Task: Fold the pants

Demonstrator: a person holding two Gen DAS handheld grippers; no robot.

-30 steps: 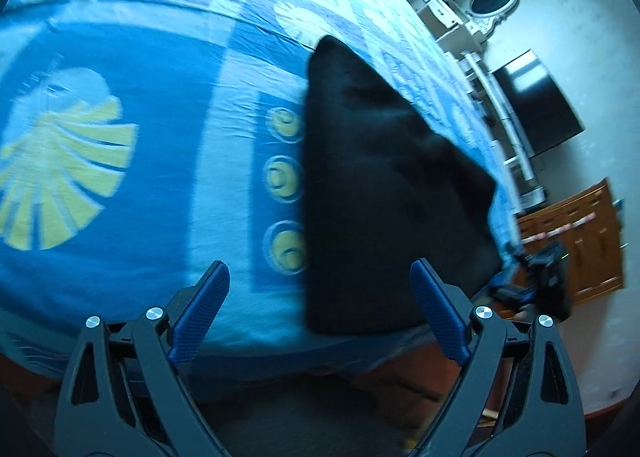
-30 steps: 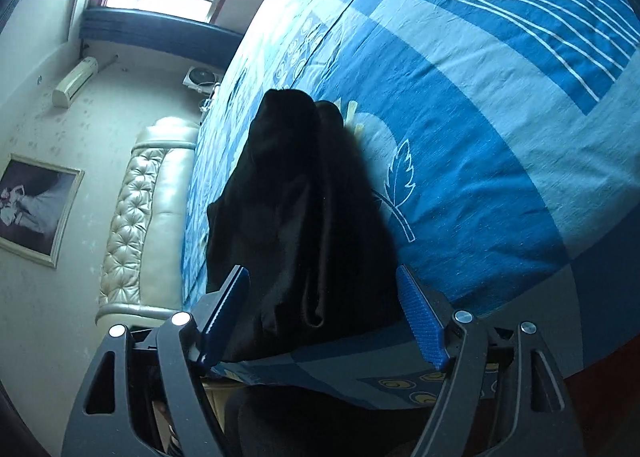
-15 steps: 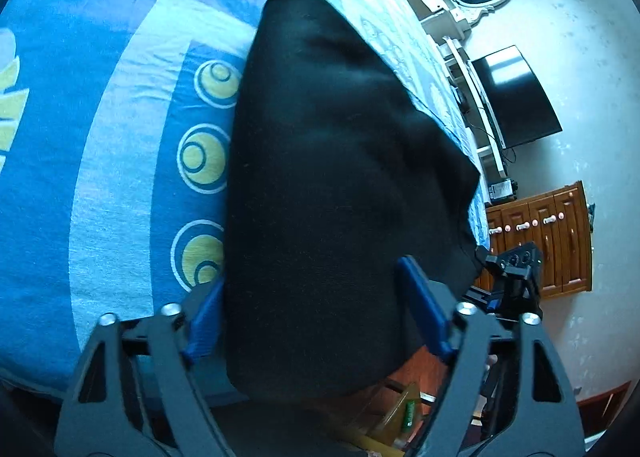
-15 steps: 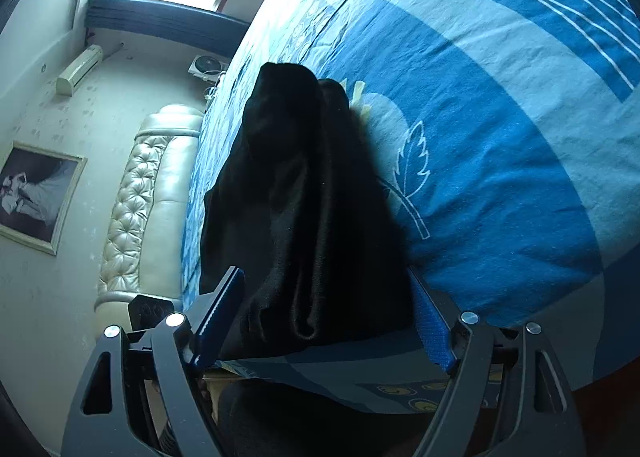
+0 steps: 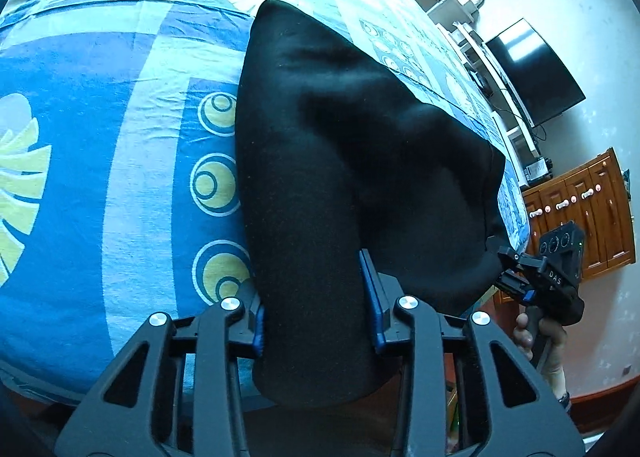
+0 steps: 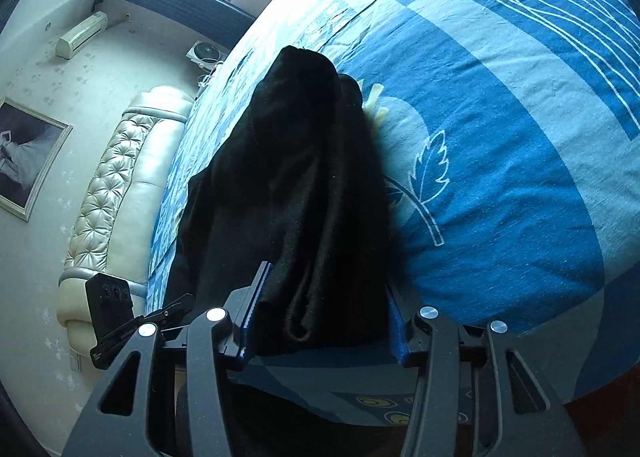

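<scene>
- Pants (image 5: 320,161): a black garment lying on the bed (image 5: 120,129), over its patterned blue cover, with its near end hanging at the bed's near edge, where both tongs meet it.
- Long axis: the pants run away from the near edge toward the far side of the bed, so the cloth stretches straight ahead of both tongs and narrows with distance.
- Left tongs (image 5: 316,297): jaws closing, with the near end of one thick band of fabric between the blue pads; the pads appear to touch the cloth on both sides.
- Right tongs (image 6: 320,309): jaws closing on the bunched, creased near end of the pants (image 6: 304,185); the cloth fills the gap and the pads seem to press it.
- Relative position: the two tongs stand side by side along the near edge, neither clearly nearer; the right tongs show at the right of the left wrist view (image 5: 516,277), held by a hand (image 5: 536,341).
- Judgement: a fold would probably carry the near end forward along the long axis, toward the far end.
- Risk: a loose layer could slip free if either grip is only partial.
</scene>
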